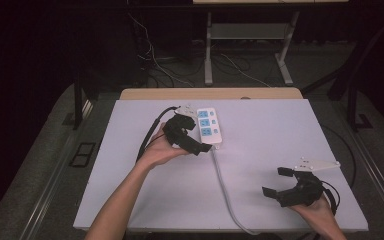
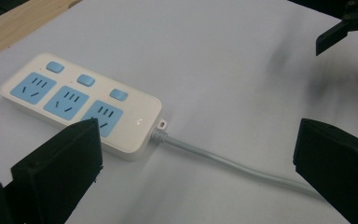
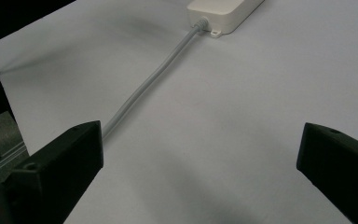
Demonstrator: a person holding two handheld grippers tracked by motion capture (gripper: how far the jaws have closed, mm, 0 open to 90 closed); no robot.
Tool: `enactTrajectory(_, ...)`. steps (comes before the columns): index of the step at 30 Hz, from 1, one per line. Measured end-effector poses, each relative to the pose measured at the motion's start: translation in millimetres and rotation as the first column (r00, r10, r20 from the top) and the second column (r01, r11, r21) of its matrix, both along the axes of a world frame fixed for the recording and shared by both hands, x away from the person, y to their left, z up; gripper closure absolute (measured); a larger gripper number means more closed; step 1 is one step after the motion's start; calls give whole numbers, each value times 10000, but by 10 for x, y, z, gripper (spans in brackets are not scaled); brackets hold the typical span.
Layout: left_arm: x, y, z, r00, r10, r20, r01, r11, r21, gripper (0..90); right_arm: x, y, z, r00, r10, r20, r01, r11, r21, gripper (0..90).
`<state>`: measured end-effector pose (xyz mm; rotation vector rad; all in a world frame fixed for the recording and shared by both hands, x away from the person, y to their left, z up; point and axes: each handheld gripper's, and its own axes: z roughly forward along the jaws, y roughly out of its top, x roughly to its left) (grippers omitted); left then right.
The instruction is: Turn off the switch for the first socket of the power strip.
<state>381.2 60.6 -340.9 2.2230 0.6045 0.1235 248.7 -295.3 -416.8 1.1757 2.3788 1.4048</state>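
White power strip [image 2: 81, 105] with light-blue sockets and buttons, grey cord [image 1: 224, 185], black grippers, pale lilac-white table [image 1: 280, 130].

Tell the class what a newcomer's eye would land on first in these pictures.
First, the white power strip with three blue sockets, lying at the far middle of the white table, its grey cord trailing toward the near edge. Next, the left gripper, jaws open, right beside the strip's near end. The right gripper, also open, sits apart at the near right corner.
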Motion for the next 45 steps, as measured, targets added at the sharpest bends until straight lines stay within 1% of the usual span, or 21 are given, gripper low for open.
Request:
enactTrajectory(3,30,-24,-4,10000,-67,36,67,9999,121,5,-2,3,1,10000,-42,68,42,10000,-53,2)
enactTrajectory(4,65,-50,-5,9999,-127,48,126,9996,263,6,-3,2,3,10000,-51,81,52,10000,-57,2)
enactTrajectory(6,83,-59,-3,9999,-122,50,120,9995,299,13,-2,-3,5,9999,-64,84,65,10000,-37,2)
enactTrajectory(10,176,-97,3,9999,-169,-10,169,9987,477,25,-1,-1,4,9999,-47,89,48,10000,-41,2)
enactTrajectory(11,176,-97,3,9999,-169,-10,169,9987,477,30,-1,0,3,9999,-42,91,42,10000,-43,2)
enactTrajectory(13,244,-113,4,9998,-190,-68,193,9984,530,37,2,0,6,10000,-6,90,7,10000,-66,2)
enactTrajectory(16,290,-119,2,9999,-134,-96,139,9985,525,52,4,-6,15,10000,-31,77,31,10000,-40,2)
enactTrajectory(17,335,-134,-4,9999,-99,-141,105,9990,427,59,4,-9,17,10000,-44,89,44,10000,-28,2)
enactTrajectory(20,377,-150,-6,9998,-116,-146,122,9990,431,70,2,-16,22,9999,-48,124,49,10000,-35,2)
enactTrajectory(23,450,-197,-10,9997,-144,-186,151,9991,389,109,4,-18,21,9999,-62,132,63,10000,-31,2)
enactTrajectory(25,469,-206,-9,9997,-163,-198,172,9989,445,132,2,-14,20,9999,-40,102,41,10000,-70,2)
enactTrajectory(27,523,-238,-8,9995,-204,-223,215,9985,503,146,2,-12,20,9999,-35,98,36,10000,-85,2)
enactTrajectory(30,547,-254,2,9996,-209,-194,218,9987,471,204,2,-14,20,9999,-23,100,24,10000,-66,2)
enactTrajectory(31,567,-273,9,9997,-159,-165,165,9992,360,214,1,-13,20,10000,-28,93,28,10000,-59,2)
enactTrajectory(33,590,-291,17,9997,-190,-124,196,9988,454,243,1,-10,18,10000,-22,84,23,10000,-74,2)
enactTrajectory(36,608,-314,16,9998,-163,-113,168,9988,467,305,3,1,14,10000,15,68,-15,9999,-111,2)
enactTrajectory(37,623,-324,15,9998,-170,-110,175,9988,455,305,3,1,14,10000,15,68,-15,9999,-111,2)
enactTrajectory(38,635,-336,11,9998,-151,-103,155,9990,419,356,1,9,14,10000,34,60,-33,9999,-120,2)
enactTrajectory(40,653,-357,1,9998,-118,-127,123,9992,387,407,2,10,13,10000,48,51,-48,9999,-128,2)
enactTrajectory(41,676,-374,-14,9999,-152,-62,154,9987,489,435,3,10,12,10000,50,43,-49,9999,-124,2)
enactTrajectory(45,704,-403,-42,9999,-111,-11,111,9987,492,554,8,9,7,10000,71,41,-71,9999,-98,2)
